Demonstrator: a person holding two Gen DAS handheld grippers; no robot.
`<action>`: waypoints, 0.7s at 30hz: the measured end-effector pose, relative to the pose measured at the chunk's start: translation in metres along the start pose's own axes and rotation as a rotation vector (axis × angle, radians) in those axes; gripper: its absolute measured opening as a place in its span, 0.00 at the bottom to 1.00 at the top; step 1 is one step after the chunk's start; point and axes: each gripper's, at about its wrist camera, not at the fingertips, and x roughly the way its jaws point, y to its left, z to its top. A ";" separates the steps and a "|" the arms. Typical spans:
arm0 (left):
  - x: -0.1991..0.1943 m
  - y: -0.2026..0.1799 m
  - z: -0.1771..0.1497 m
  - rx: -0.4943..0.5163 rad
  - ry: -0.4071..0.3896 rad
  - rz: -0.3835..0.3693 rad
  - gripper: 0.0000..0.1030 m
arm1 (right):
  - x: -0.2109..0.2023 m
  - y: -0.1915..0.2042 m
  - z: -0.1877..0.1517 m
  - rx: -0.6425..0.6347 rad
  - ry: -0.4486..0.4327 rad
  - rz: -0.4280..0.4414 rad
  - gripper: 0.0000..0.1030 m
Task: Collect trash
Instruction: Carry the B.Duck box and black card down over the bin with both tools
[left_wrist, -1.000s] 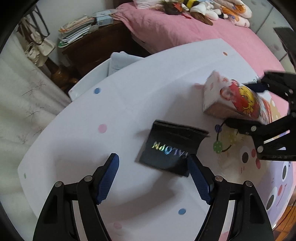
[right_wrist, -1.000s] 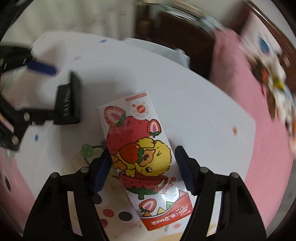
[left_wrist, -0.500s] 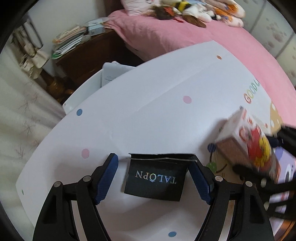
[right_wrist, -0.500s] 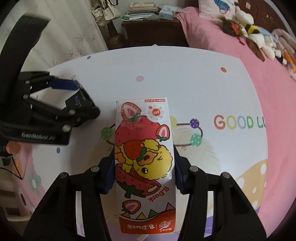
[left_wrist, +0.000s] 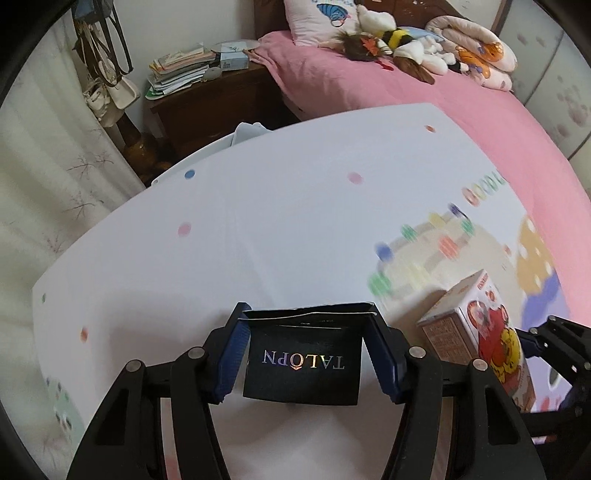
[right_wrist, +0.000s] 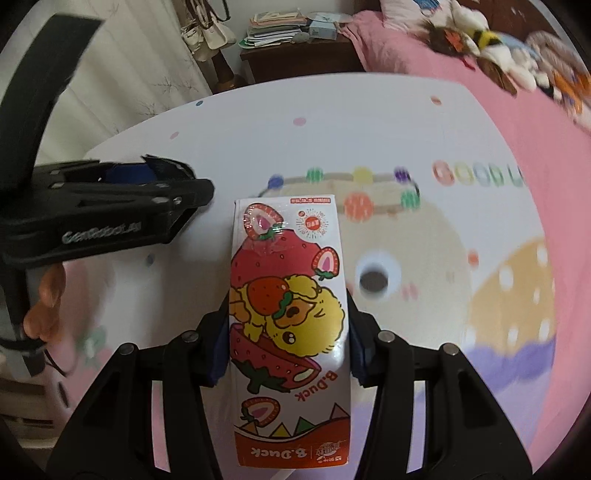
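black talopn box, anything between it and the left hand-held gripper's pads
Nothing visible. The black TALOPN box sits directly between the blue pads of the left hand-held gripper, whose jaws are closing on its sides.

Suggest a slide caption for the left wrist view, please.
Left tool closing on the black TALOPN packet above the white table.

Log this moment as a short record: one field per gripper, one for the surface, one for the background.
left gripper: jaws closing on a black packet between the pads
right gripper: shut on a strawberry carton
surface: white table cover with coloured dots and cartoon print
background: pink bed with plush toys, wooden nightstand stacked with papers
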 end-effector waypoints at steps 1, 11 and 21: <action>-0.008 -0.005 -0.008 0.004 0.001 0.003 0.59 | -0.006 -0.001 -0.009 0.018 0.002 0.015 0.46; -0.120 -0.078 -0.131 -0.020 -0.066 0.016 0.59 | -0.096 0.000 -0.122 0.067 -0.028 0.101 0.46; -0.208 -0.172 -0.291 -0.128 -0.141 0.049 0.59 | -0.201 -0.018 -0.268 0.068 -0.097 0.193 0.46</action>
